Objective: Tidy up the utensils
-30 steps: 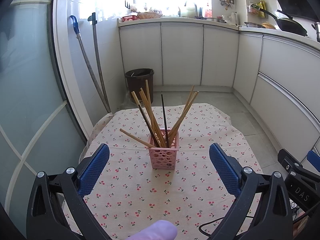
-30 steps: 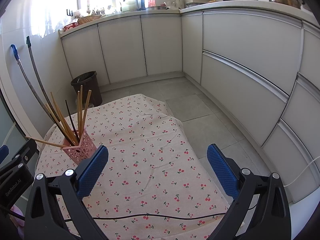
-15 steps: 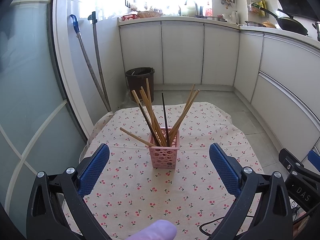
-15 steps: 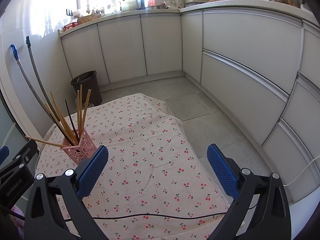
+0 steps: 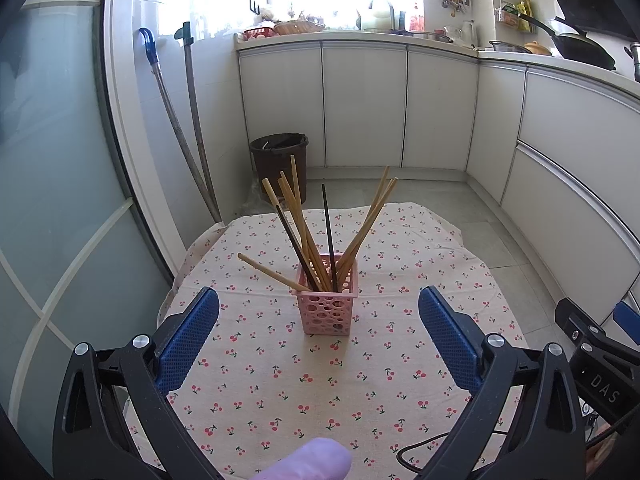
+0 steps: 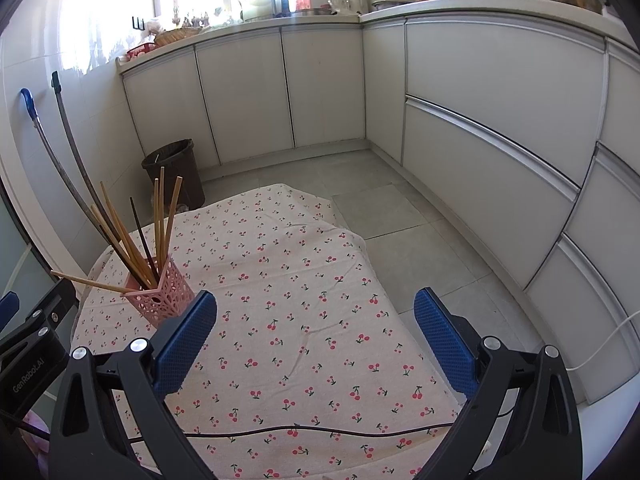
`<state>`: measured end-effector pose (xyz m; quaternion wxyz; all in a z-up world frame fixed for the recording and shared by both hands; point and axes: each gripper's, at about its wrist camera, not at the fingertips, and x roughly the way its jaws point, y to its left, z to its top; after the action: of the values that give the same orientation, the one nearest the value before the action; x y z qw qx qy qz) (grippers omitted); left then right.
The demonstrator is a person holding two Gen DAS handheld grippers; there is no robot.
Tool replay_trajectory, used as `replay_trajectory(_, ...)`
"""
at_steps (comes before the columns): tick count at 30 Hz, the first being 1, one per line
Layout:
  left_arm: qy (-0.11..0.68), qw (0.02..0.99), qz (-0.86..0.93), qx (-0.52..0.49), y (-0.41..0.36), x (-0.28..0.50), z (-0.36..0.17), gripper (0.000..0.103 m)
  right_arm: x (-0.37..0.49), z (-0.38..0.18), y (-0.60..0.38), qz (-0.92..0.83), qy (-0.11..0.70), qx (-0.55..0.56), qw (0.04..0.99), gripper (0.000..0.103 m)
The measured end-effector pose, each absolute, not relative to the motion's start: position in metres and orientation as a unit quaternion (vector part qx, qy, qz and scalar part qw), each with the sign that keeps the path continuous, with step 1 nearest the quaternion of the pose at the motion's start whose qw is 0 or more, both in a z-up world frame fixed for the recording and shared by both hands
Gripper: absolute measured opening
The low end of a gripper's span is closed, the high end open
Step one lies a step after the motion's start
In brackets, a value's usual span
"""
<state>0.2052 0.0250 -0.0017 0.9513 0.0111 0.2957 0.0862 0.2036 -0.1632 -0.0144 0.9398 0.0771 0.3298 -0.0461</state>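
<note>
On the cherry-print cloth (image 5: 280,380), the pink perforated holder (image 5: 326,310) is standing upright and serving as the landmark for everything else. Left of the holder, one wooden chopstick (image 5: 266,270) is lying low, its far end sticking out over the holder's left rim, so it is looking less settled than the rest. Inside the holder, the bundle of chopsticks (image 5: 308,236) is fanning upward, pale wooden ones leaning to both sides and two dark ones among them. In front of the holder, the left gripper (image 5: 318,336) is hovering with its blue pads spread wide and nothing between them. Right of the holder, over bare cloth, the right gripper (image 6: 316,336) is likewise gaping and carrying nothing, and a black cable (image 6: 300,430) is trailing across the cloth's near edge. Judging by this, the task is looking nearly complete: no loose utensil is showing anywhere on the cloth around the holder, and only the low-leaning stick may be needing a nudge upright.
</note>
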Motion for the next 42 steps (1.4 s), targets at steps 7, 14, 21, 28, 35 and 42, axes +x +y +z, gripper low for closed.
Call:
replay_trajectory(7,0.297,0.951,0.086,0.011,0.0239,0.2055,-0.0031,0.096,0.204,-0.0142,-0.163,-0.045,0.332,0.077,0.939,0.096)
replay_trajectory(14,0.297,0.951,0.086,0.011,0.024,0.205,-0.0033,0.096,0.2035,-0.0134,-0.1637,-0.045,0.332,0.078,0.939,0.096)
replay_trajectory(21,0.299,0.951,0.085,0.011,0.0236,0.2054,-0.0048,0.096,0.2033,-0.0126,-0.163,-0.045,0.333,0.078,0.939,0.096)
replay_trajectory(28,0.301,0.95,0.084,0.011,0.0237,0.2054,-0.0065,0.096,0.2044,-0.0125,-0.1638,-0.045,0.334,0.078,0.938,0.096)
replay_trajectory(35,0.301,0.95,0.086,0.009,0.0248,0.2058,-0.0059,0.096,0.2053,-0.0128,-0.1638,-0.045,0.336,0.078,0.938,0.096)
replay_trajectory(42,0.29,0.953,0.082,0.019,0.022,0.2042,-0.005,0.094,0.2062,-0.0135,-0.165,-0.046,0.336,0.082,0.937,0.096)
